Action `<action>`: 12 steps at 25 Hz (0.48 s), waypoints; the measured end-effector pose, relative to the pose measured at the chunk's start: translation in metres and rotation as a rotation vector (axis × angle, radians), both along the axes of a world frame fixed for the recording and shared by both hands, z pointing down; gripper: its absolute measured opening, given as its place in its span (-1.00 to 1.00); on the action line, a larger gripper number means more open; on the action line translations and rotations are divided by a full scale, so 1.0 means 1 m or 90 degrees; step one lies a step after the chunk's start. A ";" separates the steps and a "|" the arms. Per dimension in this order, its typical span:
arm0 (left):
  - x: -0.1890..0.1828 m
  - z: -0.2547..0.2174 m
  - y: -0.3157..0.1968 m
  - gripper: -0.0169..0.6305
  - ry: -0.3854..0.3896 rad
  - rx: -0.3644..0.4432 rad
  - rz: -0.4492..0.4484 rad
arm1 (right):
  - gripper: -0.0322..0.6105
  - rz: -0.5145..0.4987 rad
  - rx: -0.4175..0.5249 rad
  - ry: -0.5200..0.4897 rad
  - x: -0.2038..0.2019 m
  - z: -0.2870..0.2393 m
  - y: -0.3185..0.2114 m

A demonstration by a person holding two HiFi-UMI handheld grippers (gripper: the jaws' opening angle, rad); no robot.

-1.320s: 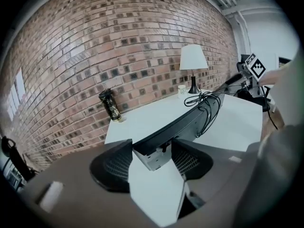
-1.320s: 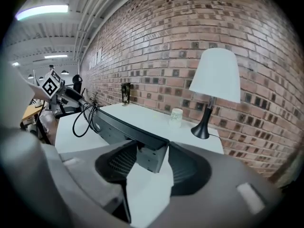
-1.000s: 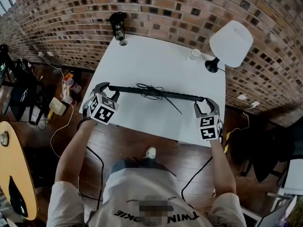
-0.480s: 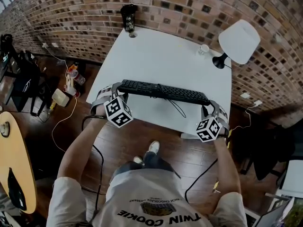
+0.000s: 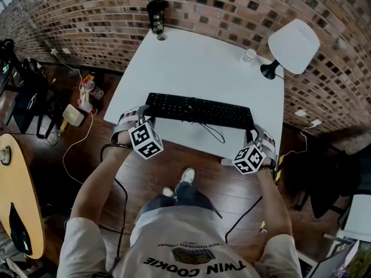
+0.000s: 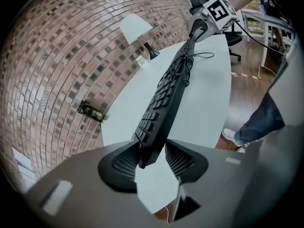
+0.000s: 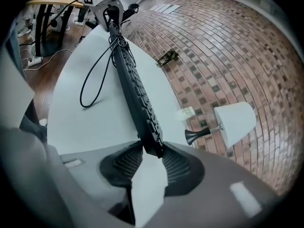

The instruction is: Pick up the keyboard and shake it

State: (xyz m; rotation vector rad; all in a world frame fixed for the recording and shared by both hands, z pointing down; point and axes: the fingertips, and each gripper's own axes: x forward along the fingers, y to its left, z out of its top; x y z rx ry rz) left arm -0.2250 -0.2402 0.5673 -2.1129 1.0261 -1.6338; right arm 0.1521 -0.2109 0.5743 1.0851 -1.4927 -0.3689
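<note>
A person stands at the near edge of a white desk (image 5: 197, 62) set against a brick wall, seen from above, with a pair of tongs in each hand. A black keyboard (image 5: 200, 110) stretches crosswise between them over the near part of the desk, keys facing up. The left tongs (image 5: 139, 117) take its left end and the right tongs (image 5: 258, 136) its right end. Holding it by both short ends probably keeps the long, thin board level and leaves its middle free to swing when shaken. In each gripper view the end of the keyboard sits between the two ribbed pads, which are closing and already look pressed against its top and underside. The keyboard seems to hang a little above the desk rather than rest on it, though this is hard to tell for sure. Its thin black cable (image 5: 211, 133) droops from the middle and loops onto the desk. Well clear at the back stand a white lamp (image 5: 293, 45) at the right corner, a small clear glass (image 5: 248, 55) beside it, and a dark cup (image 5: 156, 16) at the left corner. A second ago the keyboard was tipped up on its long edge, showing only as a thin dark line with the cable bunched on it. Now it has turned flat, and both hands have drawn nearer the person.
</note>
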 end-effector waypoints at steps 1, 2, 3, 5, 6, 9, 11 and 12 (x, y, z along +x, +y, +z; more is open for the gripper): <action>0.000 0.003 0.002 -0.40 -0.003 -0.007 0.002 | -0.50 -0.002 -0.003 0.003 0.000 0.004 0.002; 0.000 0.007 0.005 -0.41 -0.007 -0.015 0.004 | -0.50 -0.004 -0.008 0.007 0.000 0.008 0.003; 0.000 0.010 0.006 -0.41 -0.011 -0.021 0.006 | -0.50 -0.005 -0.012 0.010 0.000 0.011 0.005; -0.001 0.015 0.008 -0.41 -0.024 -0.029 0.008 | -0.49 -0.007 -0.023 0.016 0.000 0.018 0.006; -0.002 0.017 0.009 -0.41 -0.031 -0.034 0.009 | -0.49 -0.008 -0.031 0.018 0.000 0.020 0.007; -0.004 0.024 0.013 -0.41 -0.044 -0.054 0.010 | -0.47 -0.006 -0.071 0.013 -0.002 0.027 0.011; -0.003 0.027 0.017 -0.42 -0.040 -0.073 0.011 | -0.48 0.002 -0.104 -0.002 -0.004 0.030 0.017; -0.002 0.027 0.020 -0.45 -0.033 -0.081 0.010 | -0.48 0.008 -0.114 -0.013 -0.007 0.029 0.020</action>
